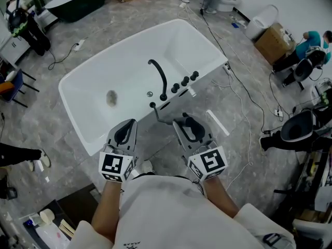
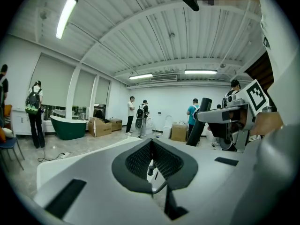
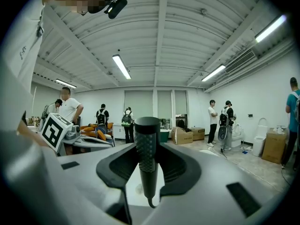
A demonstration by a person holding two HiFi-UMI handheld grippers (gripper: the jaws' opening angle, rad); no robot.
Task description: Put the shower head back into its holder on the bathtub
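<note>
The right gripper's (image 1: 193, 130) jaws pinch the black shower head (image 3: 147, 149) upright; the left gripper's (image 2: 151, 159) jaws are pressed together, empty. Ahead of the jaws waits the bathtub (image 1: 124, 61); the trailing hose (image 1: 157, 117) could twist the shower head askew.

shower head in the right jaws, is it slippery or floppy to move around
Clamped by the right gripper, the shower head looks rigid; its knurled handle probably resists slipping. Being round, it might twist. Its thin hose to the bathtub looks bendy and may tug.
</note>
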